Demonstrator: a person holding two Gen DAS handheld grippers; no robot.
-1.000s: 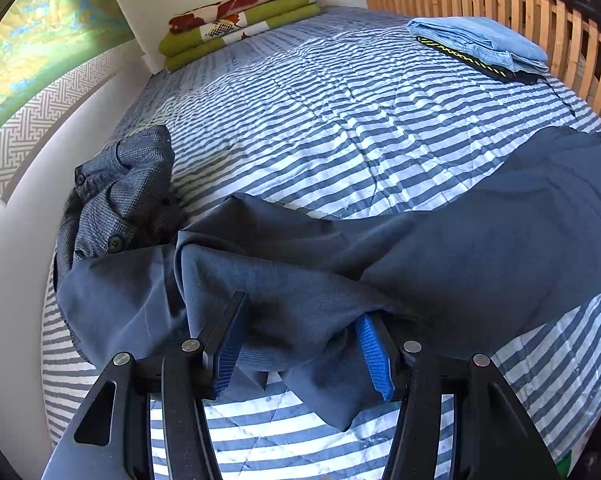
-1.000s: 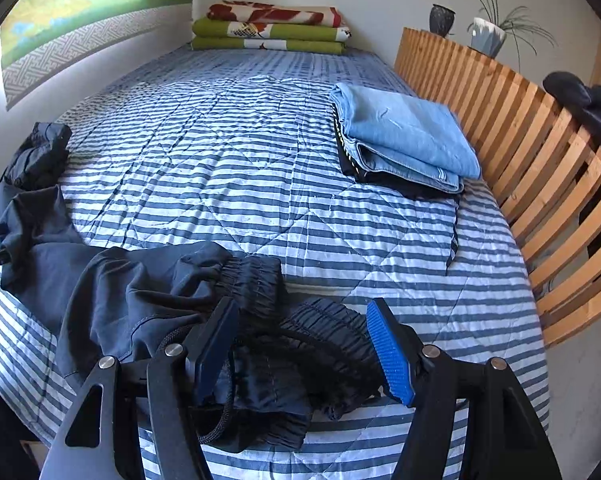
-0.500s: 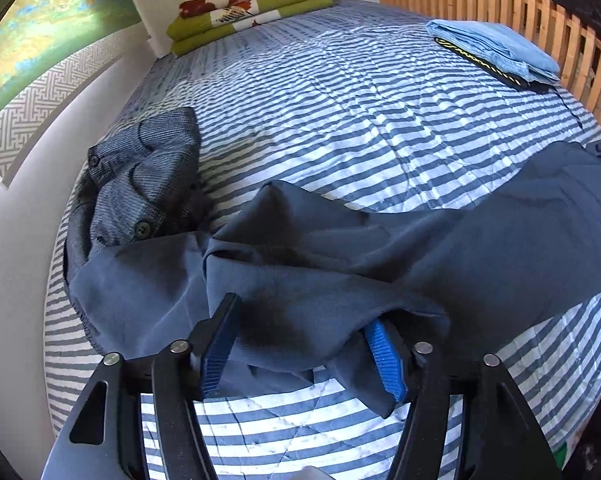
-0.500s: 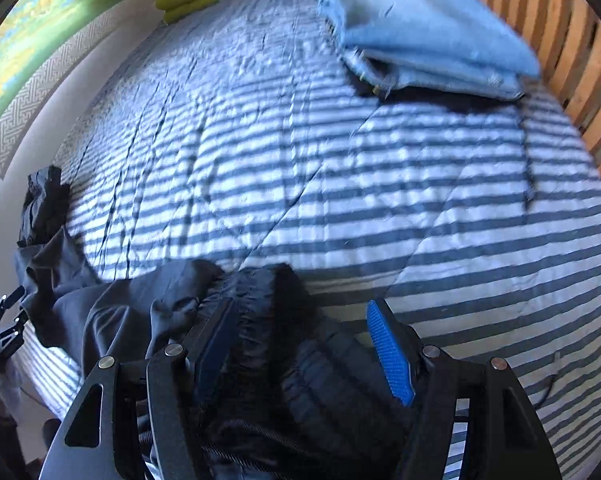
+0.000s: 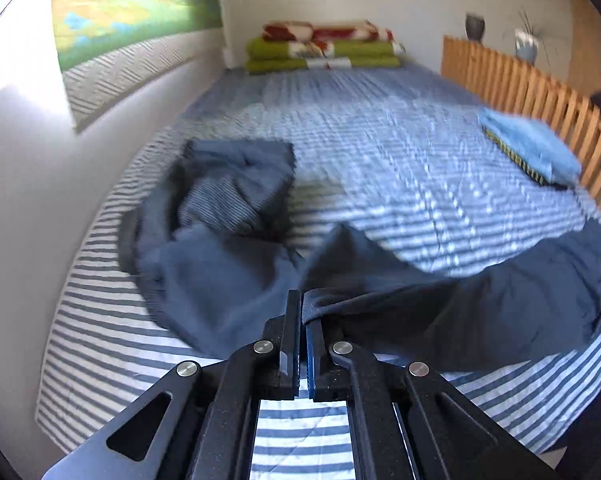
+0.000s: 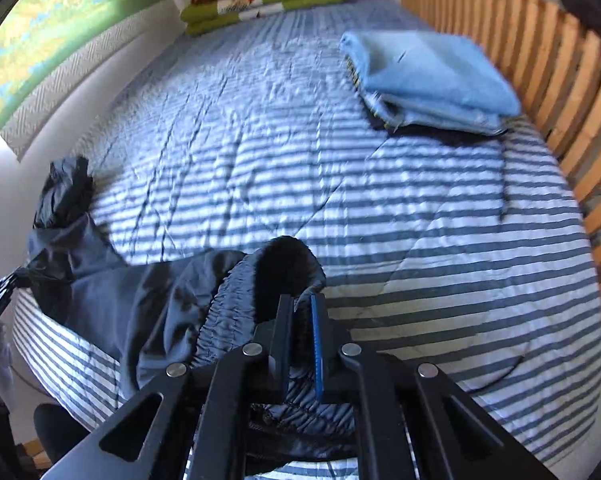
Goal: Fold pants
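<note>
Dark navy pants [image 5: 480, 312] lie crumpled (elastic waistband bunched) across striped bedspread [image 5: 380, 168].

Striped bed [image 6: 420, 264] bears dark pants [image 5: 480, 312], grey garment [image 5: 236, 192] (crumpled), folded blue stack [image 6: 432, 76].

The pants [image 6: 112, 300] lie across the near edge of the bed [image 6: 420, 240], with a crumpled garment [image 5: 236, 188] behind their left end by the wall. A folded stack of clothes [image 6: 428, 76] sits at the right beside the slatted rail [image 6: 540, 60]. Folded blankets [image 5: 324, 46] lie at the far end of the bed.
</note>
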